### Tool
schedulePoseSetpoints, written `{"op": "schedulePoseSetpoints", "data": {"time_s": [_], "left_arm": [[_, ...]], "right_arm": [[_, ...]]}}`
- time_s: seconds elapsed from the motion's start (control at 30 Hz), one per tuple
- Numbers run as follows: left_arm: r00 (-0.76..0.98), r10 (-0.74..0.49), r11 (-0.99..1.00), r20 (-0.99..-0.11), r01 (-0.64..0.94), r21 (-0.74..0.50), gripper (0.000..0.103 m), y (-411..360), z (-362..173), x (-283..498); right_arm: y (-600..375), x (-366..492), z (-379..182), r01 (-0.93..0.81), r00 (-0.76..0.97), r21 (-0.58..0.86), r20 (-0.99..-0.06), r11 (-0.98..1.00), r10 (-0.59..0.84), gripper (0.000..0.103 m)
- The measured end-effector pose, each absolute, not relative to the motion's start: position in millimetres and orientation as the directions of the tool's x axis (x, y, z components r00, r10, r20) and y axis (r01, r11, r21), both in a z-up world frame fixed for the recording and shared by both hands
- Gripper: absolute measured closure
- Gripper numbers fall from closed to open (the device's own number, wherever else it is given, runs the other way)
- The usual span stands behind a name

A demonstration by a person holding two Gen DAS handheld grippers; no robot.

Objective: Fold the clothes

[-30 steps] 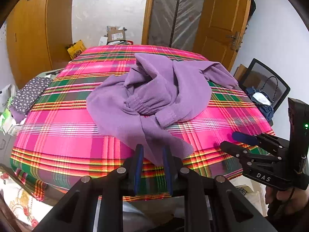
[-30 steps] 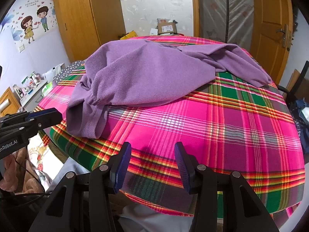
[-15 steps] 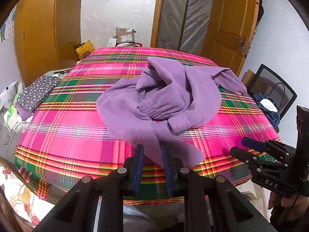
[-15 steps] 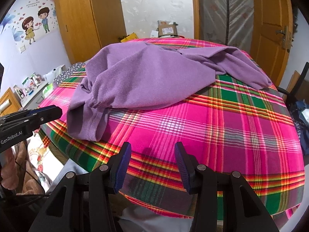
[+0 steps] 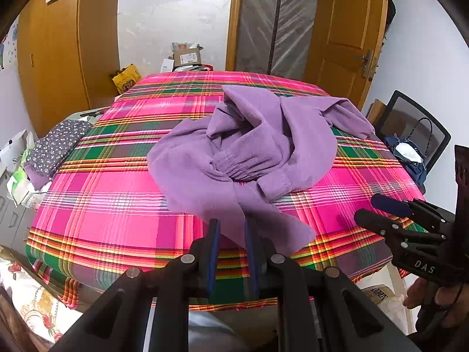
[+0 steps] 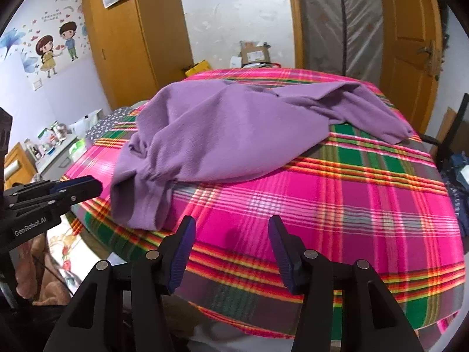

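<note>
Garment: a purple fleece top (image 5: 243, 158) lies crumpled on the bed, nearer the far half, with folds bunched at its middle. 1 sleeve (image 5: 348, 114) trails toward the far right corner. Another flap (image 5: 272, 223) reaches to the near edge.

Bed: a pink, green and yellow plaid cover (image 5: 111, 205) spreads over the whole top and hangs over the near edge.

Left gripper (image 5: 231, 228): jaws narrow, blue pads parallel. They have just been closing a little. The near flap of the top shows through the gap between them, but the pads do not press on it as far as the left view shows. In the right view it appears at the left (image 6: 76, 187), off the bed's corner and apart from the cloth.

Right gripper (image 6: 231, 228): jaws wide, and they have just been opening further. Nothing is between them; bare plaid shows in the gap. In the left view it sits at the right edge (image 5: 378, 208), over the bed's near right corner, with a hand (image 5: 422, 293) below it.

Around: a spotted cloth (image 5: 55, 143) lies to the bed's left, a chair (image 5: 416, 129) with a bag stands to its right, a wooden door (image 5: 346, 29) and a wardrobe (image 5: 58, 47) stand behind.
</note>
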State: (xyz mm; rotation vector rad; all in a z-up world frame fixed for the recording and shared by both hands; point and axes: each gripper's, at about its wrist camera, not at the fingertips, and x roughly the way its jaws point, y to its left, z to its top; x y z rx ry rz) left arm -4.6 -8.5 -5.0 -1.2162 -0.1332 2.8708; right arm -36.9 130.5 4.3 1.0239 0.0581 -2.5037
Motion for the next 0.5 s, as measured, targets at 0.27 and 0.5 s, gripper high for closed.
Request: {"op": "schedulePoseSetpoints", "data": {"time_s": [0.27, 0.5], "left_arm": [[-0.681, 0.060, -0.995, -0.730, 0.013, -0.094, 0.085, -10.9, -8.0, -6.8], [-0.676, 0.066, -0.996, -0.734, -0.005, -0.085, 0.085, -9.5, -10.5, -7.3]], "right_arm": [[124.3, -35.2, 3.5, 0.421, -0.622, 0.104, -0.689, -0.901, -0.371, 0.050], [121.9, -35.2, 3.4, 0.421, -0.620, 0.093, -0.697, -0.902, -0.362, 0.050]]}}
